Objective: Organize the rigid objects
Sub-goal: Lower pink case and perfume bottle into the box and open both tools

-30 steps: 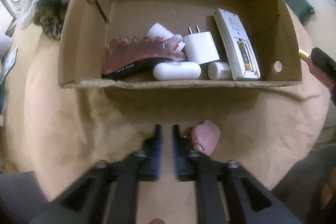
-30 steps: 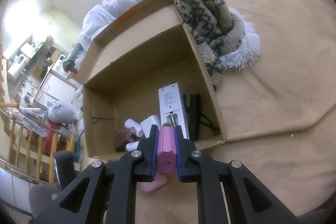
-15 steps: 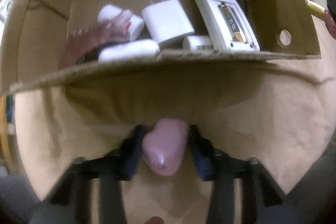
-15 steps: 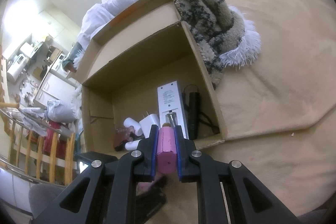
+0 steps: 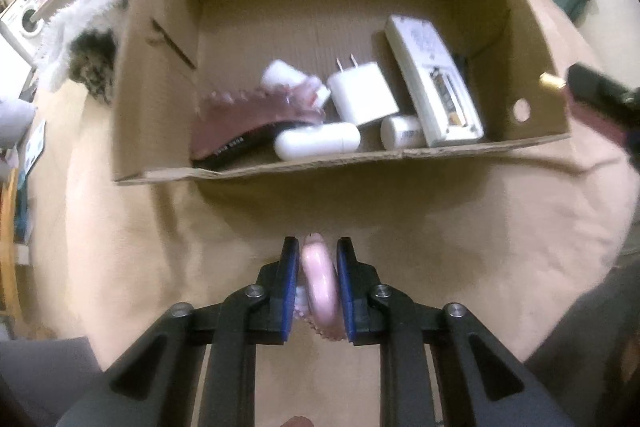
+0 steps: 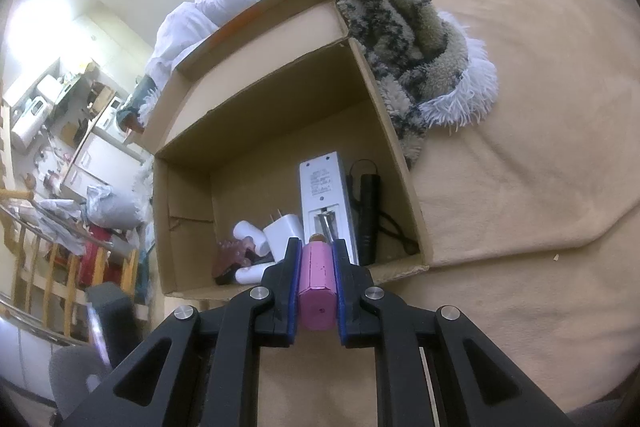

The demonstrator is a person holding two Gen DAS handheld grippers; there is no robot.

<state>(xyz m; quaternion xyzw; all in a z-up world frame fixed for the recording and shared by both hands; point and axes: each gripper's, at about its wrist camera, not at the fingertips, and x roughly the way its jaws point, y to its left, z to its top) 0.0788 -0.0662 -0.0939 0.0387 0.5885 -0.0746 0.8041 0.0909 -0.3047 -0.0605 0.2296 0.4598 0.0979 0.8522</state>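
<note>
The left gripper (image 5: 318, 291) jaws, just closed, are clamped on a pale pink rounded plastic clip (image 5: 320, 287), its lower part hidden. The right gripper (image 6: 316, 287) jaws are pressed on a pink faceted tube (image 6: 316, 291). Three white capsules are counted in the open brown cardboard box (image 5: 160, 75); one black item is half hidden.

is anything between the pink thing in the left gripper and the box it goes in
Only the cardboard box's near wall, which the pink object, clamped in the left gripper, must clear. Bare floor shows behind the white charger.
</note>
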